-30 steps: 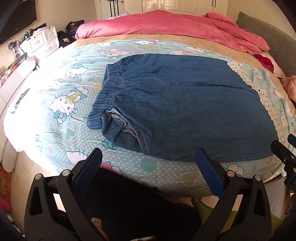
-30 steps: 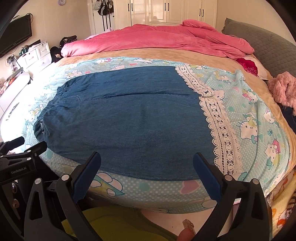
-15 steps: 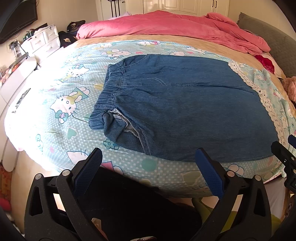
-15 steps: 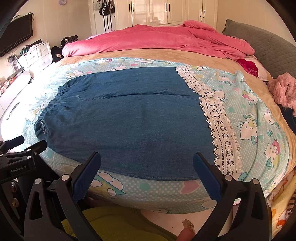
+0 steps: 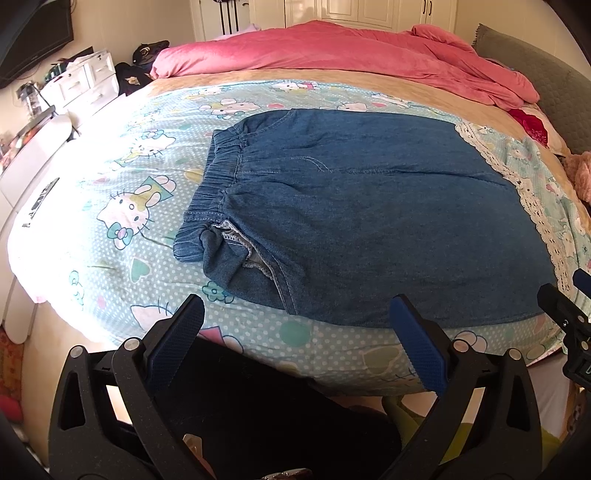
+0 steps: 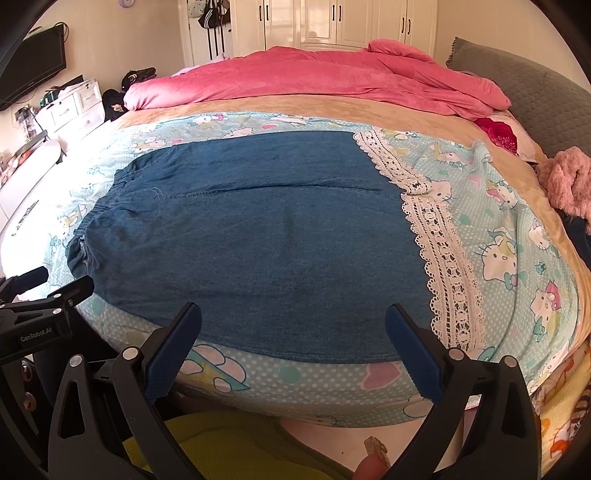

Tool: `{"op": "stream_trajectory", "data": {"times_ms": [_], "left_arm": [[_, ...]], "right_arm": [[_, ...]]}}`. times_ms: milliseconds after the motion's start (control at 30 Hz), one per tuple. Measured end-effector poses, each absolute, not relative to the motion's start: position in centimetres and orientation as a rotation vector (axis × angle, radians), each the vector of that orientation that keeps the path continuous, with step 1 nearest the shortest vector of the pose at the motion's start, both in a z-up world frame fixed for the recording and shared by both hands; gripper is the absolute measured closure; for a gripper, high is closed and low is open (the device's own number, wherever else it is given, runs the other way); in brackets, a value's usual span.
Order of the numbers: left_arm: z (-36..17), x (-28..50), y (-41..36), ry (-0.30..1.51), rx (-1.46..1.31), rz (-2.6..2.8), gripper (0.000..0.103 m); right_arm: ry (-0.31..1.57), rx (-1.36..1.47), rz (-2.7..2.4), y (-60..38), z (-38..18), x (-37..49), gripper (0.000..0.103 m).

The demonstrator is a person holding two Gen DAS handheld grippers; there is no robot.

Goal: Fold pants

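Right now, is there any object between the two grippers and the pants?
Nothing visible blocks them. The left gripper and right gripper are open, and only bare bedsheet lies before the pants.

Cloth throughout, matt black plastic at the grippers

The pants [image 5: 369, 221] are matt blue denim with a gathered elastic waistband and white lace trim [image 6: 443, 258]; the printed bedsheet [image 5: 140, 206] is smooth dotted cotton-like cloth; the pink duvet [image 6: 314, 81] looks soft, plush; both grippers' jaws carry textured blue pads on plastic; wardrobe doors [image 6: 351, 22] glossy.
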State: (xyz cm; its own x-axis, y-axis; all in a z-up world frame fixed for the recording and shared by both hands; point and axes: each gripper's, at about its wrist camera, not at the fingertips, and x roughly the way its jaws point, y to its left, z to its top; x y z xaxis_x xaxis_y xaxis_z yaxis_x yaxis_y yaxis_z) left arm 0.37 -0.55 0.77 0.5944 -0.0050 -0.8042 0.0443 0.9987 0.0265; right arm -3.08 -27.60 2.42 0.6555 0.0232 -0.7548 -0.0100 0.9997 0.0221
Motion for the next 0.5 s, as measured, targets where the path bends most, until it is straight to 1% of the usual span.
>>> {"op": "stream_trajectory", "data": {"times_ms": [500], "left_arm": [[1.1,2.2,0.4,0.938,0.027,-0.016,0.009]], "right_arm": [[0.846,0.021,0.019,-27.9,2.5,-0.6,0.004]]}}
